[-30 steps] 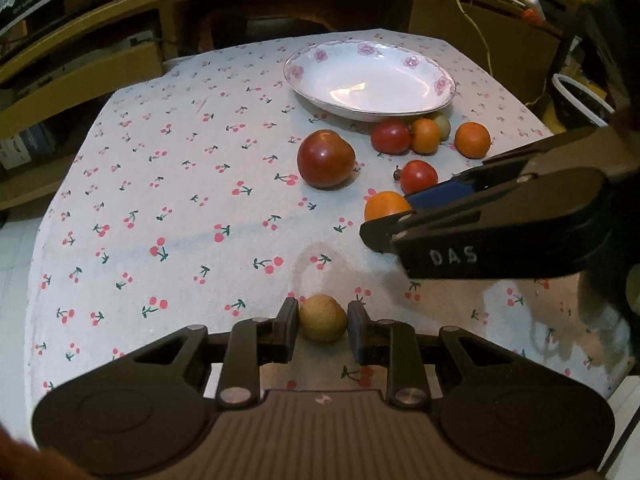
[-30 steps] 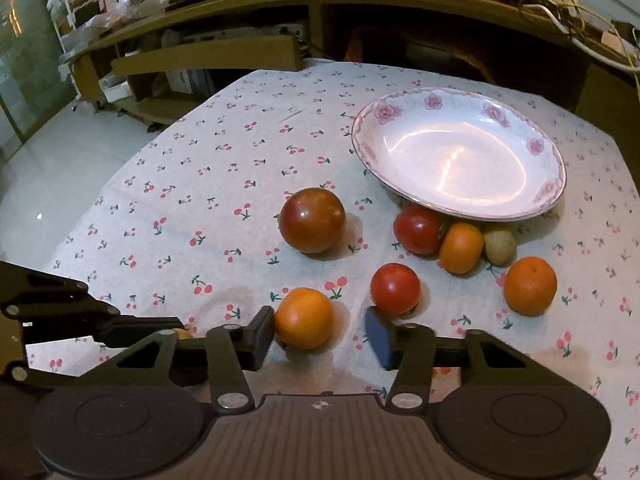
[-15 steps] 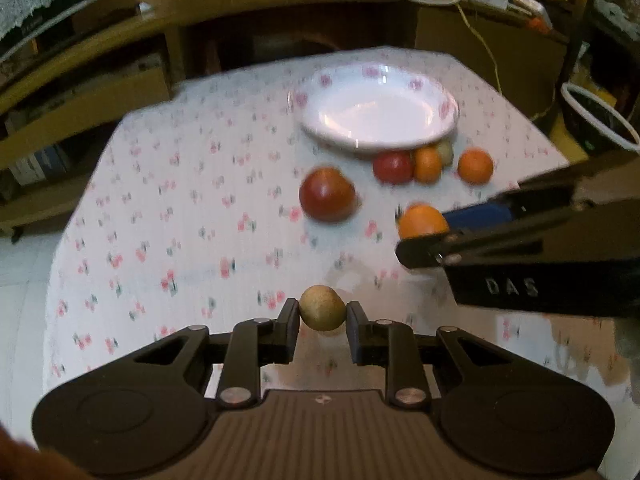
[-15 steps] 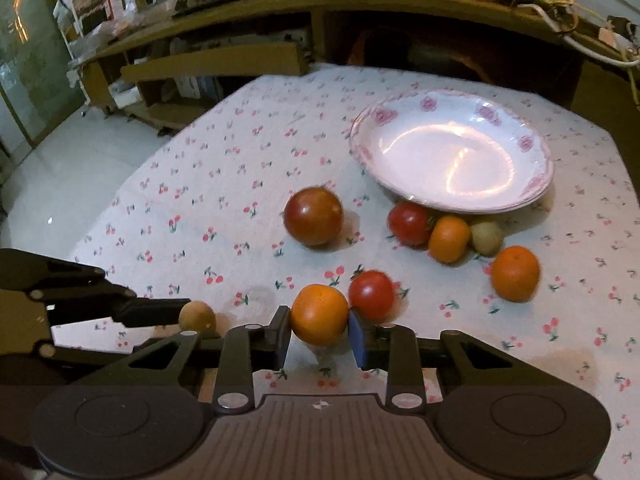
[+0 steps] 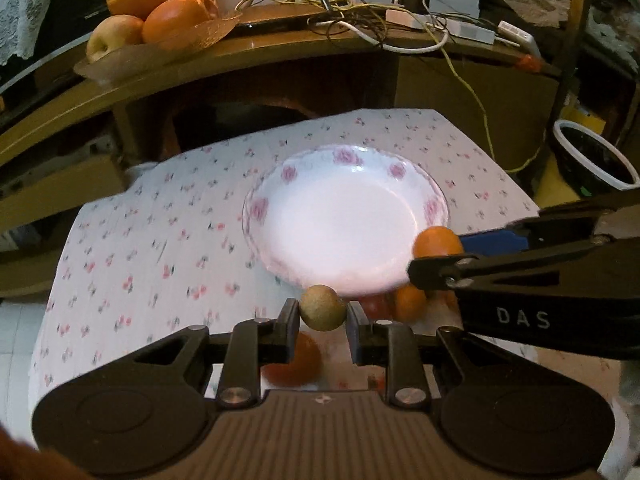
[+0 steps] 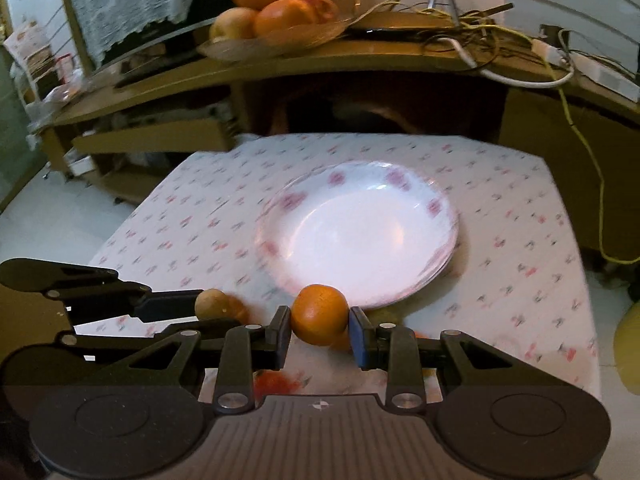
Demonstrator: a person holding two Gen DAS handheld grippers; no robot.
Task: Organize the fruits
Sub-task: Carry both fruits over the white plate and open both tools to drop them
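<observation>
My left gripper (image 5: 323, 314) is shut on a small tan-brown round fruit (image 5: 322, 307) and holds it in the air just short of the near rim of the white rose-patterned plate (image 5: 260, 208). My right gripper (image 6: 320, 330) is shut on a small orange (image 6: 319, 314), also lifted, near the plate's (image 6: 436, 208) front rim. The orange (image 5: 437, 242) and the right gripper show at the right in the left wrist view; the tan fruit (image 6: 212, 304) shows at the left in the right wrist view. The plate holds nothing.
Other fruits lie on the cherry-print tablecloth (image 5: 140, 248) below the grippers, partly hidden: a red-orange one (image 5: 296, 360) and an orange one (image 5: 408, 300). A desk behind carries a fruit basket (image 5: 160, 36) and cables (image 5: 400, 28). A dark bin (image 5: 592, 160) stands at right.
Both grippers have closed on their fruits, lifted them off the cloth and carried them forward toward the plate, which now looks much nearer. The fruits left on the cloth have dropped below the fingers.
</observation>
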